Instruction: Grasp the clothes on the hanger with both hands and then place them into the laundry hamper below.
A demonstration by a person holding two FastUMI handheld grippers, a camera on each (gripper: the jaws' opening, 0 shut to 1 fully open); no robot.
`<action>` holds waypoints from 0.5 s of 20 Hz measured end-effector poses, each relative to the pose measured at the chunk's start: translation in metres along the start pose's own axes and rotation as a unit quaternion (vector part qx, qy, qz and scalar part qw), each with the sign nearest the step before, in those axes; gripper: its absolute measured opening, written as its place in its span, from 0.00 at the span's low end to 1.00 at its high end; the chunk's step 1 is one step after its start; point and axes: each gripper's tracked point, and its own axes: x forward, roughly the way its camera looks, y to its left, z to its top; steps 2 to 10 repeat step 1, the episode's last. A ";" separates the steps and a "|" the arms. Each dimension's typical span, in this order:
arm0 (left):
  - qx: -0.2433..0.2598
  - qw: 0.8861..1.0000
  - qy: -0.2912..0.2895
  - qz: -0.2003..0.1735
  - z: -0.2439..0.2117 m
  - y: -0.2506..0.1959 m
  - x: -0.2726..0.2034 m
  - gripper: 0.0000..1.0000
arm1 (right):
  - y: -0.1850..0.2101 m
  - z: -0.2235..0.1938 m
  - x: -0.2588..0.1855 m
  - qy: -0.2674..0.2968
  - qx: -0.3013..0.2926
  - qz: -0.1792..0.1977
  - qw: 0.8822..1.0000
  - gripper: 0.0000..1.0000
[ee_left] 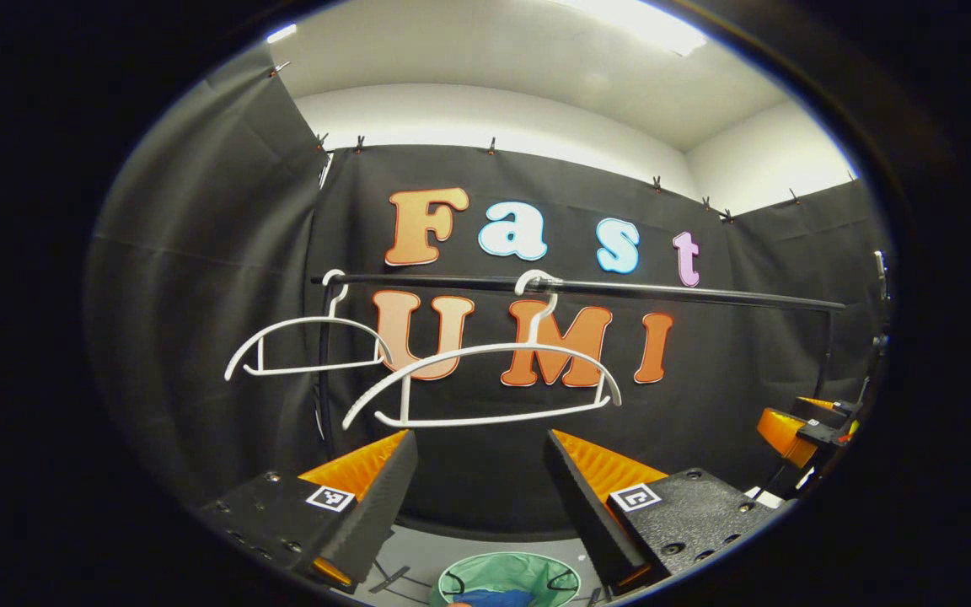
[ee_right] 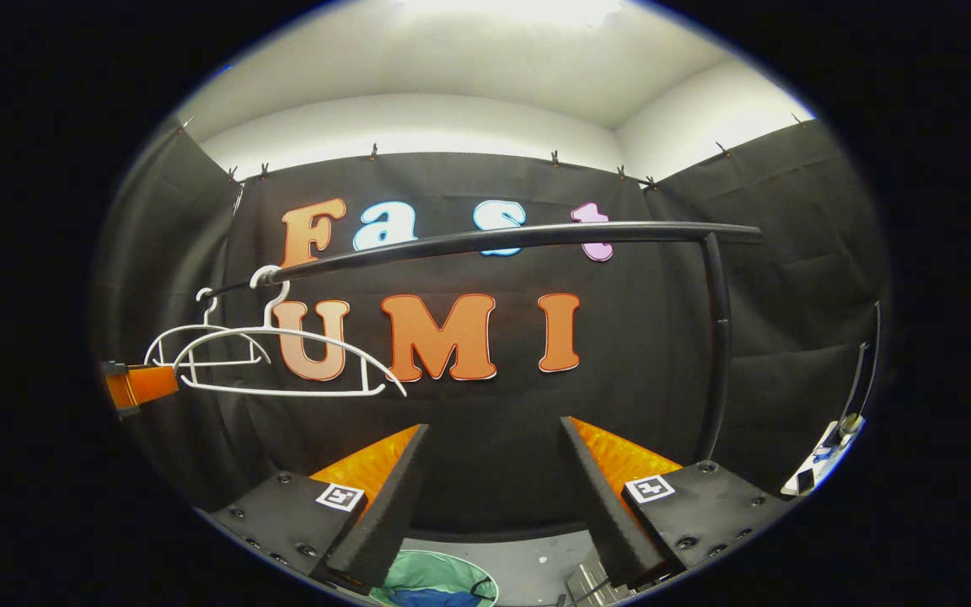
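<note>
Two bare white hangers (ee_left: 485,371) (ee_left: 304,341) hang on a black rail (ee_left: 662,291). In the right gripper view the same hangers (ee_right: 283,362) sit at the left under the rail (ee_right: 519,238). Below, a green laundry hamper (ee_left: 509,577) stands on the floor with blue cloth (ee_left: 490,598) inside it; the hamper (ee_right: 435,582) and blue cloth (ee_right: 426,598) also show at the bottom of the right gripper view. My left gripper (ee_left: 479,497) is open and holds nothing. My right gripper (ee_right: 494,489) is open and holds nothing. The other gripper (ee_left: 806,426) shows at the far right of the left gripper view.
The rail's black upright post (ee_right: 717,337) stands at the right. A second post (ee_left: 323,362) stands at the rail's left end. Grey floor (ee_right: 536,556) lies around the hamper. A white and blue object (ee_right: 823,459) sits at the far right edge.
</note>
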 end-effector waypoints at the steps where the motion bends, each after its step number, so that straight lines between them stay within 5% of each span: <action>1: 0.001 1.000 0.002 0.002 -0.001 0.001 0.000 0.93 | -0.001 0.000 0.000 0.001 -0.001 -0.002 1.000 0.89; 10: 0.001 1.000 0.002 0.002 -0.001 0.001 0.000 0.93 | -0.001 0.000 0.000 0.001 -0.001 -0.002 1.000 0.89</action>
